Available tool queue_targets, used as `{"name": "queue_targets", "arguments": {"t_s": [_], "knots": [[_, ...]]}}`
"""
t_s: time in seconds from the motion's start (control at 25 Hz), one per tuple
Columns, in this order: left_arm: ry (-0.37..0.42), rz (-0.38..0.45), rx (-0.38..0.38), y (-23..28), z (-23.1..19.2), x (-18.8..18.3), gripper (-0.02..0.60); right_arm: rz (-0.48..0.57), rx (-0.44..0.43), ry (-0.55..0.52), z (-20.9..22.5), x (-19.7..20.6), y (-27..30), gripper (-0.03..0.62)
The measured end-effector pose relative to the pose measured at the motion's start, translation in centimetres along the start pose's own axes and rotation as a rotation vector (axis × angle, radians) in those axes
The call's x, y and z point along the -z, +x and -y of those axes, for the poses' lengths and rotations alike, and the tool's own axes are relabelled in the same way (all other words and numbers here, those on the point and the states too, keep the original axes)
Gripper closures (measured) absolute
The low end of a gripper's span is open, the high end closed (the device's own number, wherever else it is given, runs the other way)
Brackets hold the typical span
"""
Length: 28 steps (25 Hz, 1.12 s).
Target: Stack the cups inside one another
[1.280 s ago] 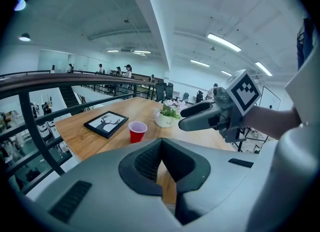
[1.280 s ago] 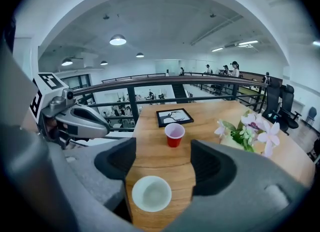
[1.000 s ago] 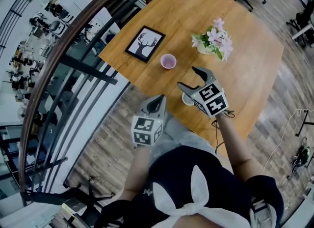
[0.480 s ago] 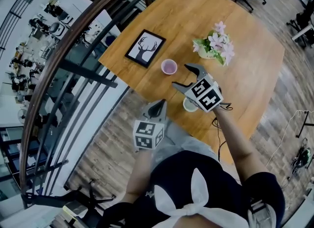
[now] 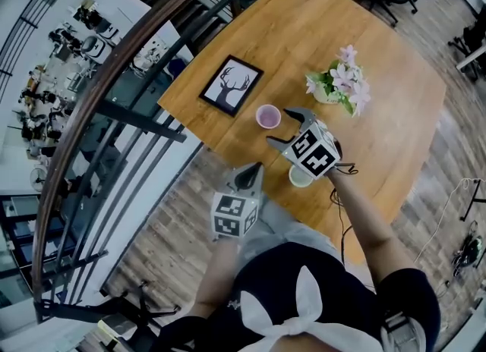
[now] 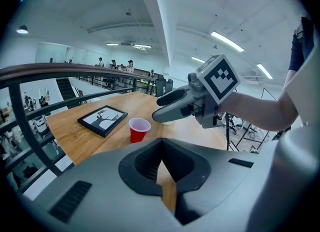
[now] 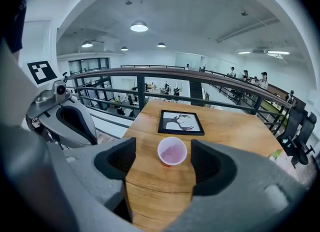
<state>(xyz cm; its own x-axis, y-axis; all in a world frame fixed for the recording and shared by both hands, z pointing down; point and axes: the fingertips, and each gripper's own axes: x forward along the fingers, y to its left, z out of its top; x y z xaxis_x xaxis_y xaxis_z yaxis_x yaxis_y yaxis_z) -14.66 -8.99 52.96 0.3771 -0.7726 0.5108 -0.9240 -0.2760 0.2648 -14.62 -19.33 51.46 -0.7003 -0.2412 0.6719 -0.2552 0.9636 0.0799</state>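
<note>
A red cup with a pale inside stands upright on the wooden table, right of a framed deer picture. My right gripper hovers just short of it, open and empty. Along its jaws, in the right gripper view, the red cup shows ahead in the gap of the right gripper. A second, pale cup stands by the table's near edge, under that gripper's marker cube. My left gripper is shut and empty, off the table's near edge. The left gripper view shows the red cup and right gripper.
A small pot of pink flowers stands right of the cups. A dark metal railing runs along the table's left side, with a drop to a lower floor beyond. The framed picture lies behind the red cup.
My right gripper has moved away from the pale cup toward the red cup, leaving the pale cup behind it. The left gripper has hardly moved.
</note>
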Motion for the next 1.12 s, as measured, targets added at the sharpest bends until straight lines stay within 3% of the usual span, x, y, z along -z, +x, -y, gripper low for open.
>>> {"name": "queue_targets", "arguments": {"t_s": [0.32, 1.12], "knots": [[-0.004, -0.019, 0.026, 1.3, -0.8, -0.1, 0.566, -0.051, -0.028, -0.040, 0.9, 0.1, 2.7, 0.246], [-0.028, -0.069, 0.034, 3.2, -3.9, 0.5, 0.566, -0.191, -0.101, -0.021, 2.1, 3.3, 8.4, 0.233]]}}
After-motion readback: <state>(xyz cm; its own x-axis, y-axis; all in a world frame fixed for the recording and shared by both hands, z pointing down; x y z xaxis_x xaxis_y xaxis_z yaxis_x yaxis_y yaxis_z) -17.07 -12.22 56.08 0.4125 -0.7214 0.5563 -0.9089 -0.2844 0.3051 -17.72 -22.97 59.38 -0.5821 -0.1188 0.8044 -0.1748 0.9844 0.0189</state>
